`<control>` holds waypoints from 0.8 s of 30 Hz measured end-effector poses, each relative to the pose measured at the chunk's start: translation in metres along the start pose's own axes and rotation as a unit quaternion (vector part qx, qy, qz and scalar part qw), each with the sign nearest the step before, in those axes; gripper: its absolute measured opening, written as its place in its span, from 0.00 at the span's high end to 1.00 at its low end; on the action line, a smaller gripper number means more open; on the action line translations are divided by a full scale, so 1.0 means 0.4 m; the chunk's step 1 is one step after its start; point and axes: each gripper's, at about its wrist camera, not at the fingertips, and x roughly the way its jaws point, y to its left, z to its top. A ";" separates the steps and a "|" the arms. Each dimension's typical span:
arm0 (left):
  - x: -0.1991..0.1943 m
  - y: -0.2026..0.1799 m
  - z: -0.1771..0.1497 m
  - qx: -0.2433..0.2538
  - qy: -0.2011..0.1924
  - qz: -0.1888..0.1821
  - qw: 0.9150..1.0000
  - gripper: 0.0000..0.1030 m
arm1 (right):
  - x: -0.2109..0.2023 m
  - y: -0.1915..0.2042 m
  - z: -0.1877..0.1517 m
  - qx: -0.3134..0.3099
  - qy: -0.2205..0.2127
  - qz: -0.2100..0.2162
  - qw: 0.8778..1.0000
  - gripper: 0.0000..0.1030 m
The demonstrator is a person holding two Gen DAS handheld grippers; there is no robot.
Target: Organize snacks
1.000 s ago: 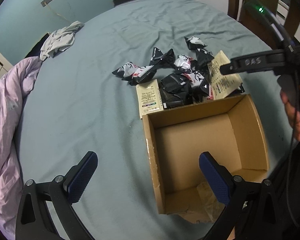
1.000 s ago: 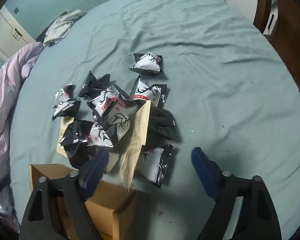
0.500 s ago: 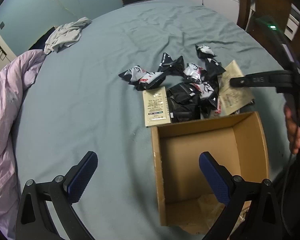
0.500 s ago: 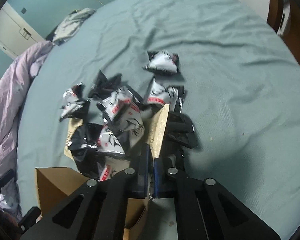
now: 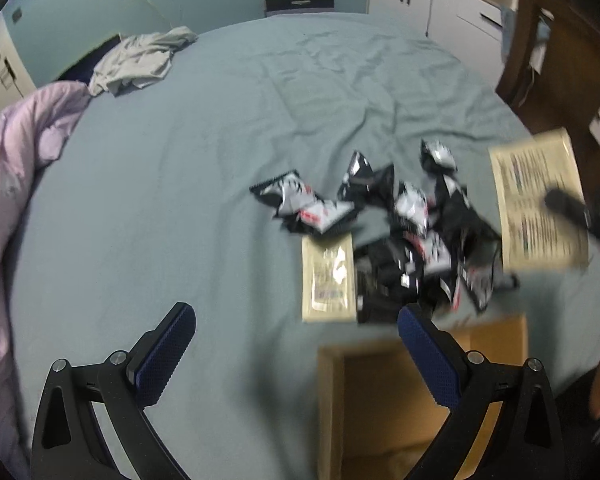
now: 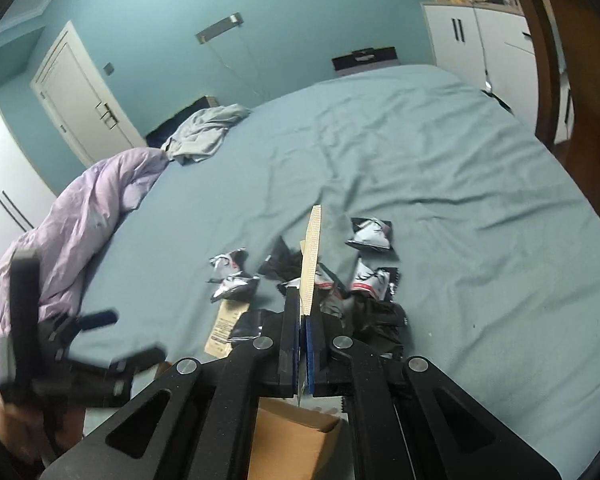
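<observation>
My right gripper [image 6: 302, 316] is shut on a flat beige snack packet [image 6: 312, 264], held edge-on above the bed; the same packet shows lifted at the right in the left wrist view [image 5: 536, 200]. A pile of black-and-white snack packets [image 5: 412, 236] lies on the blue-grey bed, with another beige packet [image 5: 329, 278] flat beside it. The open cardboard box [image 5: 400, 404] sits just in front of the pile, below my left gripper [image 5: 296, 356], which is open and empty. The box corner shows under my right gripper [image 6: 296, 436].
A lilac duvet [image 5: 8, 208] lies bunched along the bed's left side. Grey clothing [image 5: 140, 58] is heaped at the far left corner. White cabinets [image 5: 440, 4] and a wooden frame [image 5: 560, 60] stand at the right. A door [image 6: 80, 96] is at far left.
My right gripper closed on the beige packet and lifted it up off the pile. My left gripper drew back and tilted up, so the box now sits lower in its view.
</observation>
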 end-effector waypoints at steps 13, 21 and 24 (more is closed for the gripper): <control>0.249 0.084 0.216 -0.102 0.054 -0.020 0.993 0.05 | 0.030 0.036 -0.001 -0.021 -0.004 -0.015 1.000 1.00; 0.369 0.062 0.246 -0.110 0.106 -0.021 0.988 0.56 | 0.041 0.040 0.001 -0.030 -0.011 -0.024 0.999 1.00; 0.351 0.082 0.238 -0.125 0.094 -0.025 0.987 0.89 | 0.036 0.038 0.001 -0.030 -0.021 -0.026 0.999 1.00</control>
